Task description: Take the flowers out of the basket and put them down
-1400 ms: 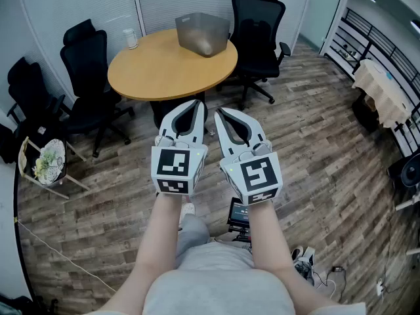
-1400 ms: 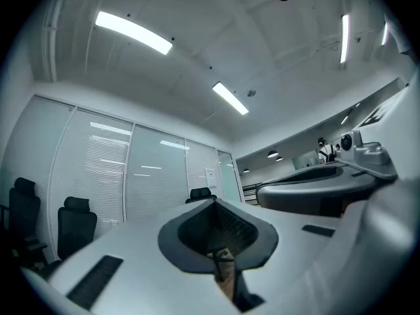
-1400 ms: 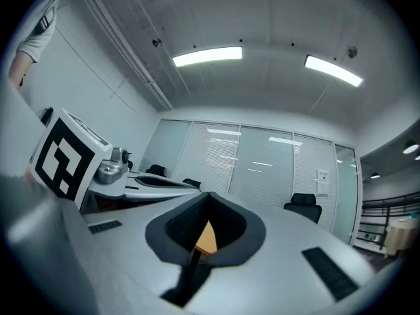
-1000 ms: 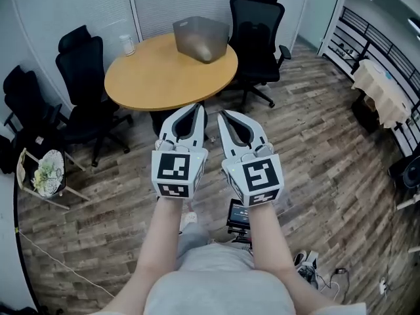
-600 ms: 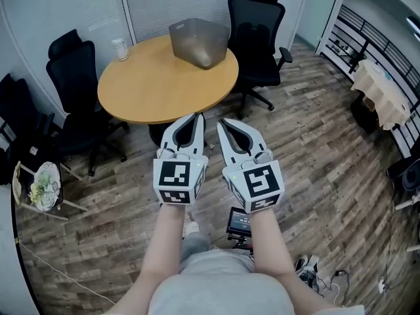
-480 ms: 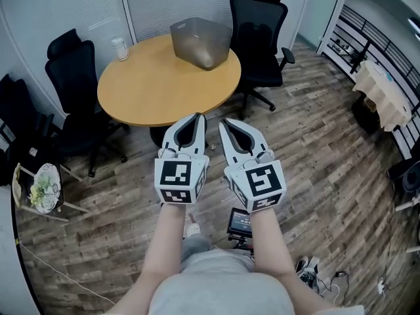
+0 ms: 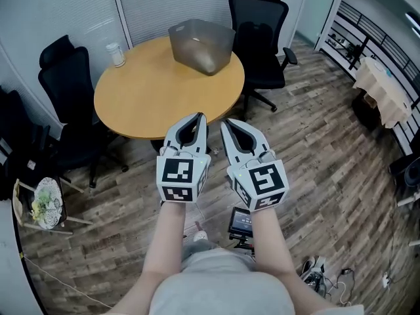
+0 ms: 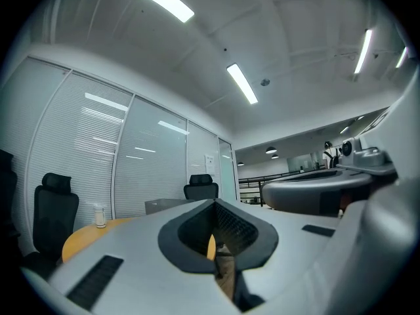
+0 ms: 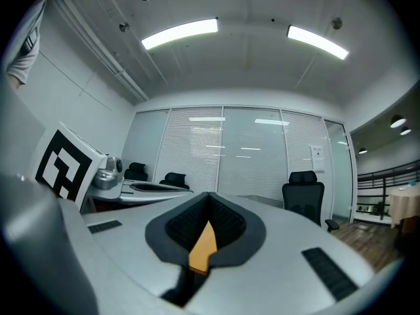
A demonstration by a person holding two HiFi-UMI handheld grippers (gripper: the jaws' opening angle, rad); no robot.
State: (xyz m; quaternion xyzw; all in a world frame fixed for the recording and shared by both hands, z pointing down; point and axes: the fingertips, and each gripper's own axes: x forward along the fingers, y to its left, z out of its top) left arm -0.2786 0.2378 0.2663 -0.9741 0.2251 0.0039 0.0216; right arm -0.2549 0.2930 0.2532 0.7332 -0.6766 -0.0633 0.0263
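Observation:
A grey open-topped basket (image 7: 200,44) stands at the far side of a round wooden table (image 7: 151,97); what lies inside it is hidden from me. Low at the left, a bunch of pale flowers (image 7: 47,202) rests in a small wooden stand on the floor. Both grippers are held side by side in the air, level, short of the table's near edge. My left gripper (image 7: 199,116) is shut with nothing in it, and so is my right gripper (image 7: 225,121). In the left gripper view the tips (image 8: 215,202) meet; in the right gripper view the tips (image 9: 209,194) meet too.
A small cup (image 7: 116,54) stands on the table's left rim. Black office chairs (image 7: 259,25) (image 7: 65,77) ring the table. At the right are a railing and a cloth-covered piece (image 7: 384,90). Cables lie on the wooden floor at lower right (image 7: 321,277).
The whole view has advanced toward the table, which now looks closer. The flowers on the left have slid down the picture. Both grippers stay shut and side by side.

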